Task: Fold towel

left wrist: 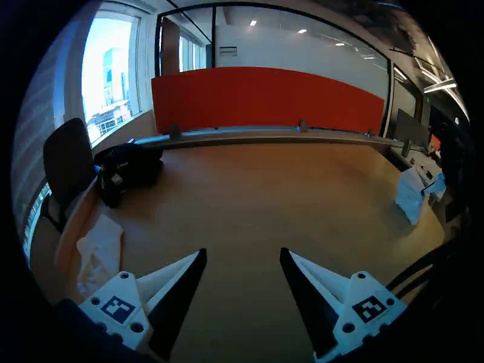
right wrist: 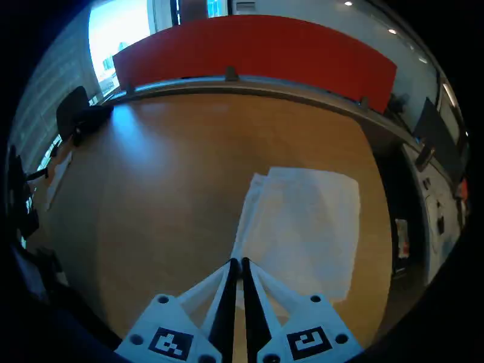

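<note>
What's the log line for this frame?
left gripper: open, over table | right gripper: shut, tips at near left edge of towel, grip unconfirmed | towel: flat on table

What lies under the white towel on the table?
The light-brown wooden tabletop, showing all around the flat white fabric towel. Anything beneath the cloth is covered and cannot be seen.

I see daylight blowing out the tall glass window (left wrist: pixel 112 78), small recessed ceiling lights (left wrist: pixel 253 23) glowing, and a bluish sheen on the light-brown wooden tabletop (right wrist: pixel 130 124); straight lines bow toward the dim edges.
</note>
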Demonstrator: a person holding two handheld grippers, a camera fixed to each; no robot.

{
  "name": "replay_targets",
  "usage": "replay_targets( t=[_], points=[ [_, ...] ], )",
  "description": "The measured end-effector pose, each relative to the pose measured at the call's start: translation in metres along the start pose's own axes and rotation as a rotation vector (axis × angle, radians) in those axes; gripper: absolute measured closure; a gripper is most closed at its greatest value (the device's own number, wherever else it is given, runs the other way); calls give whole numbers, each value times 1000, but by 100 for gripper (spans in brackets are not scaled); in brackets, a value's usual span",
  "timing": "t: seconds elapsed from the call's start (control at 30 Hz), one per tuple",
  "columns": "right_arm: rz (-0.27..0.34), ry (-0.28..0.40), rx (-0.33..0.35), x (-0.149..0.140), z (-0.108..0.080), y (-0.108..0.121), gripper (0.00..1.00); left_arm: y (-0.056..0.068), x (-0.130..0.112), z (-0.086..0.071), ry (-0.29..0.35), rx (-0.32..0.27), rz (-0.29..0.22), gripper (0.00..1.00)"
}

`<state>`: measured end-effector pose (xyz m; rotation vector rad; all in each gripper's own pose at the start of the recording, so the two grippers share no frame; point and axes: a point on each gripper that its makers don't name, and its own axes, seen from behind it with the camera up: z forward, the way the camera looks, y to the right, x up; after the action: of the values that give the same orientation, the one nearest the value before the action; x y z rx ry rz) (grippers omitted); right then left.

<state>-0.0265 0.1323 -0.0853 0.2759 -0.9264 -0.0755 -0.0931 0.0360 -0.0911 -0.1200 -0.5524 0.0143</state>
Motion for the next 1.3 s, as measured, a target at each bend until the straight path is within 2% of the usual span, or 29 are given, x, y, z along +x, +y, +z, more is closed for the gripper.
replay_targets(
  t=[0.4, 0.5, 0.7, 1.07, 1.3],
  points=[
    [14, 8, -4, -1, -2, 3, 92, 0, 0, 0, -2, 1, 0, 11],
    [30, 20, 3, 1, -2, 1, 76, 0, 0, 0, -1, 0, 1, 11],
    [32, 41, -15, 2, -3, 5, 35, 0, 1, -1, 1, 0, 2, 11],
    [50, 88, -57, 7, -5, 12, 1, 0, 3, -1, 5, 1, 1, 11],
    [59, 103, -76, 4, -6, 14, 0, 1, 5, 0, 8, -3, 2, 11]
  ],
)
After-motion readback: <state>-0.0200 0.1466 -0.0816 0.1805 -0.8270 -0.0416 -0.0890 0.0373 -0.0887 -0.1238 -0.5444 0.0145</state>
